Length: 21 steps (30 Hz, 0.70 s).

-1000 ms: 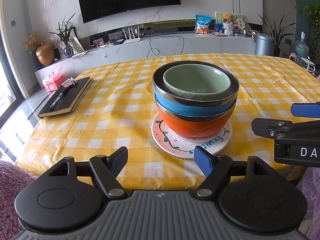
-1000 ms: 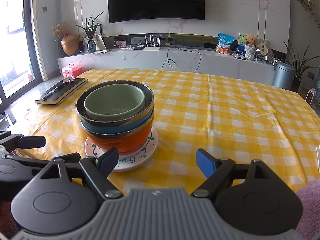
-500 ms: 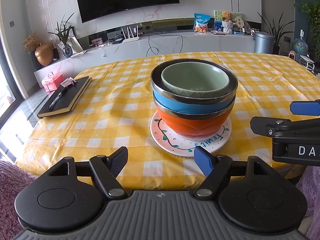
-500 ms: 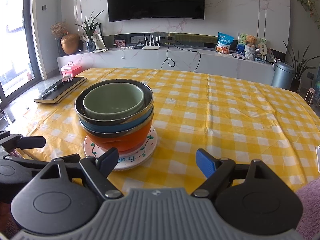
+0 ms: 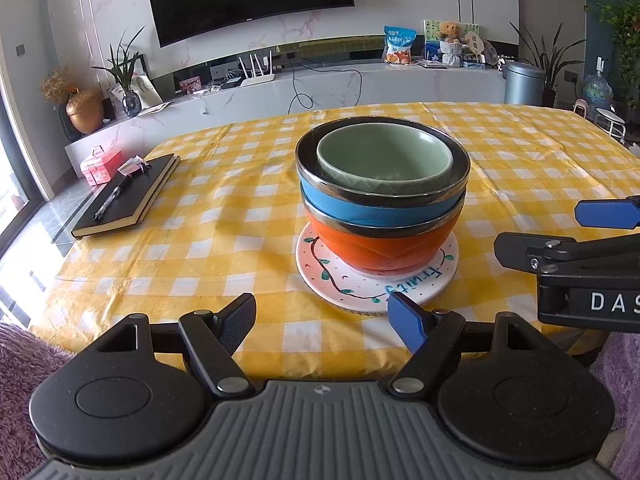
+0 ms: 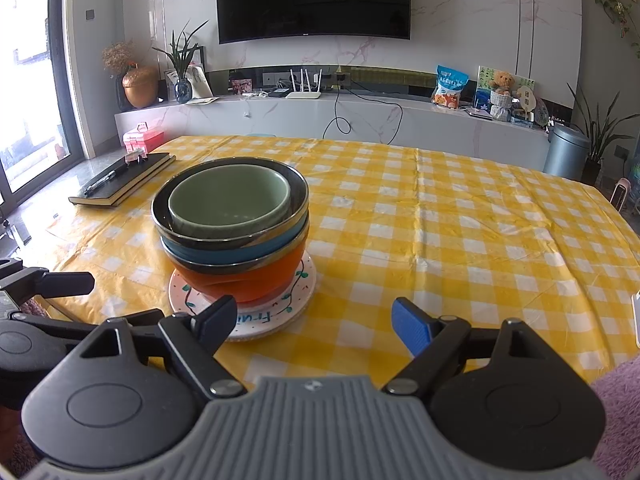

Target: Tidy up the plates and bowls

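Observation:
A stack of bowls stands on a white fruit-patterned plate point(image 5: 348, 284) point(image 6: 264, 322) near the table's front edge. An orange bowl point(image 5: 380, 246) point(image 6: 244, 284) is at the bottom, a blue bowl point(image 5: 360, 210) point(image 6: 224, 254) sits in it, and a green bowl point(image 5: 384, 156) point(image 6: 228, 200) nests on top. My left gripper point(image 5: 322, 318) hangs open just in front of the plate, nothing between its fingers. My right gripper point(image 6: 314, 322) is open too, to the right of the stack and near the edge; its left finger overlaps the plate's rim in view.
A yellow checked cloth covers the table point(image 5: 224, 216) point(image 6: 460, 240). A black notebook with a pen point(image 5: 128, 196) point(image 6: 120, 180) lies at the far left. The right gripper's body point(image 5: 580, 264) shows at the right edge of the left wrist view. A purple fleece sleeve point(image 5: 20, 360) is beside the grippers.

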### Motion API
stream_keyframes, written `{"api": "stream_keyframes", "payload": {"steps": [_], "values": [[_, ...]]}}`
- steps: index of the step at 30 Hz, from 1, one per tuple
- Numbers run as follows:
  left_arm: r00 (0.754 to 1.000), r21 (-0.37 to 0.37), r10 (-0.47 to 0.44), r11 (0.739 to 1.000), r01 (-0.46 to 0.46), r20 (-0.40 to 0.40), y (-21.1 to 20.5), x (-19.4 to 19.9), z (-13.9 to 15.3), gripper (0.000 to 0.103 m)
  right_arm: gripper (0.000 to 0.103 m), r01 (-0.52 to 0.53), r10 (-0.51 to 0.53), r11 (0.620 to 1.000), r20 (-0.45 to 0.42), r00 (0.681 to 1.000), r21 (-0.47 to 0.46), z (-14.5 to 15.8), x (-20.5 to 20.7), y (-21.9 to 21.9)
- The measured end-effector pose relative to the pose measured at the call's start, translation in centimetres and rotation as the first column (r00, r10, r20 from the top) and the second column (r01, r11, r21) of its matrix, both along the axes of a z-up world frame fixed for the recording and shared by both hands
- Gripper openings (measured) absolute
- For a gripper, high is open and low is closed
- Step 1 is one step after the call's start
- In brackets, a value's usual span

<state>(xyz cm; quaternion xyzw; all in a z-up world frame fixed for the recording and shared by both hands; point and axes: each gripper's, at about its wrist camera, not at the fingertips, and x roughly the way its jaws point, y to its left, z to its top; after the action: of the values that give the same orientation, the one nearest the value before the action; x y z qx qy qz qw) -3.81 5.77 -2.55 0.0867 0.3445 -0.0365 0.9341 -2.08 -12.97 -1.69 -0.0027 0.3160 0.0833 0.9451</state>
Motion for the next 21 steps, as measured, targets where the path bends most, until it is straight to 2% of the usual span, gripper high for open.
{"api": "stream_keyframes", "payload": {"steps": [21], "values": [[1.000, 0.004, 0.008, 1.000, -0.008, -0.002, 0.05, 0.05, -0.05, 0.088, 0.083, 0.000, 0.000, 1.000, -0.001, 1.000, -0.001, 0.00, -0.03, 0.03]]}}
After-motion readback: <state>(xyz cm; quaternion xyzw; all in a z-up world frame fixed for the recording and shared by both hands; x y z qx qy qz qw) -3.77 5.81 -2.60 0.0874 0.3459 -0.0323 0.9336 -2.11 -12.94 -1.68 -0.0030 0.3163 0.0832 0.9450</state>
